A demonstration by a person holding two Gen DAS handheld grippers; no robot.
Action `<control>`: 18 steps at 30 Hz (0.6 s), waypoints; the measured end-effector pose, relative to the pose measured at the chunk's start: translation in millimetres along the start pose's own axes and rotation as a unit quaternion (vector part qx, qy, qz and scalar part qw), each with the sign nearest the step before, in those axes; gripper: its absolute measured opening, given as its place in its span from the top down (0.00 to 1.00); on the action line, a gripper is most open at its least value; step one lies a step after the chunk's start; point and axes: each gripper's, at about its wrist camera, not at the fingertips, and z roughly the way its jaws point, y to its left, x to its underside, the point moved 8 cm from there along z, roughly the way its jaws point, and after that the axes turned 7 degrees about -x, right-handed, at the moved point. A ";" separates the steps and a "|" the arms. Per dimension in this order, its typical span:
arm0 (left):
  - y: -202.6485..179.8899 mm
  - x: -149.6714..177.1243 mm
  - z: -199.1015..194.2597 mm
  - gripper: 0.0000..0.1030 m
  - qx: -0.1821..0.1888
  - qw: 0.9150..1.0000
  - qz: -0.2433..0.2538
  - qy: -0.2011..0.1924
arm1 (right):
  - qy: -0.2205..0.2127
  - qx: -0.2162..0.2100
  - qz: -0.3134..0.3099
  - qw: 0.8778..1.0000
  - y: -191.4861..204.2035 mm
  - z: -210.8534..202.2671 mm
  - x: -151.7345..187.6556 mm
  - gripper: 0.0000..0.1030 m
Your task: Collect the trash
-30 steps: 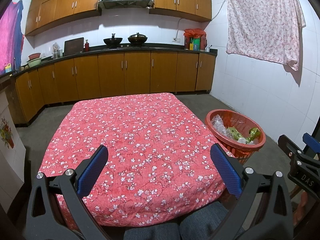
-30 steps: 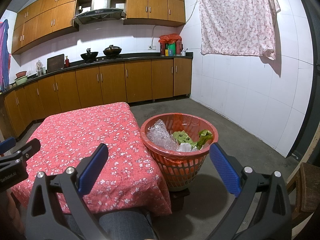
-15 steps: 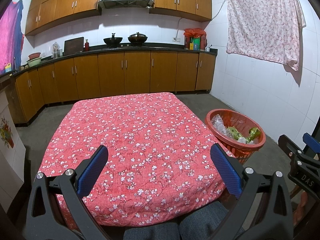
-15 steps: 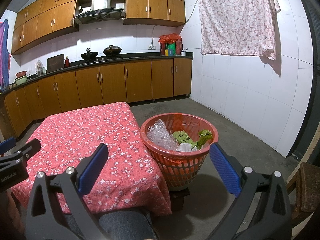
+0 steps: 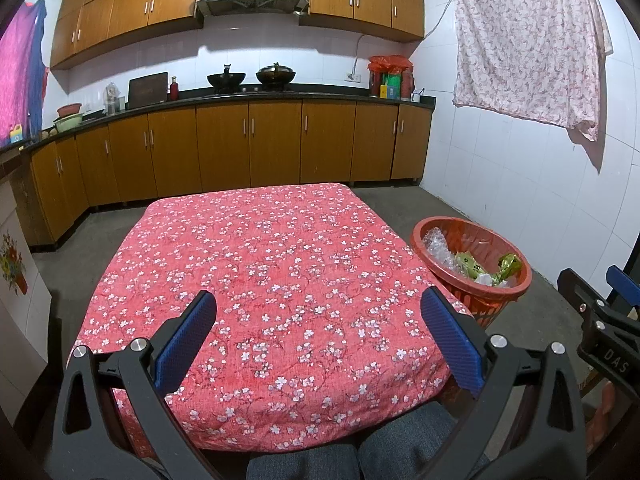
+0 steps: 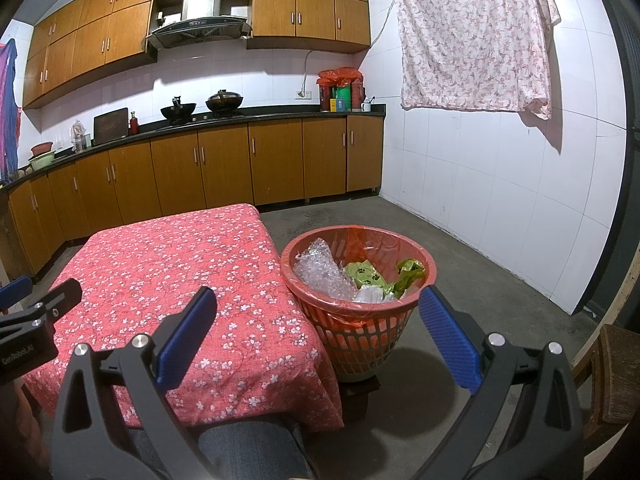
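An orange plastic basket point(image 6: 360, 324) stands on the floor at the table's right side; it also shows in the left wrist view point(image 5: 516, 286). It holds clear bubble wrap point(image 6: 320, 272), green wrappers point(image 6: 368, 276) and white scraps. The table point(image 5: 280, 272) wears a red flowered cloth with nothing on it. My left gripper point(image 5: 318, 340) is open and empty over the table's near edge. My right gripper point(image 6: 316, 336) is open and empty, held in front of the basket, short of it.
Wooden kitchen cabinets point(image 5: 248, 144) run along the back wall with woks on the counter. A flowered cloth point(image 6: 476, 36) hangs on the white tiled right wall. A wooden chair point(image 6: 612, 372) stands at the far right. My knees show at the bottom.
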 end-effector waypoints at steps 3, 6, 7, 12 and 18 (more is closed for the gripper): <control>-0.1 -0.2 -0.1 0.02 0.000 1.000 0.000 0.000 | 0.000 0.000 0.000 1.000 0.1 0.4 -1.1 0.04; -0.4 -0.1 -0.4 0.02 0.000 1.000 0.001 -0.001 | 0.000 0.000 0.000 1.000 0.0 0.4 -1.2 0.04; -0.3 0.0 -0.4 0.02 0.000 1.000 0.001 0.000 | 0.000 0.000 0.000 1.000 0.1 0.4 -1.3 0.04; -0.8 1.9 0.4 0.02 0.000 1.000 0.000 0.000 | 0.001 0.000 0.000 1.000 0.0 0.3 -0.8 0.04; 3.2 2.5 1.5 0.02 -0.004 1.000 -0.008 0.003 | 0.000 0.000 0.000 1.000 -0.4 -0.1 -0.4 0.04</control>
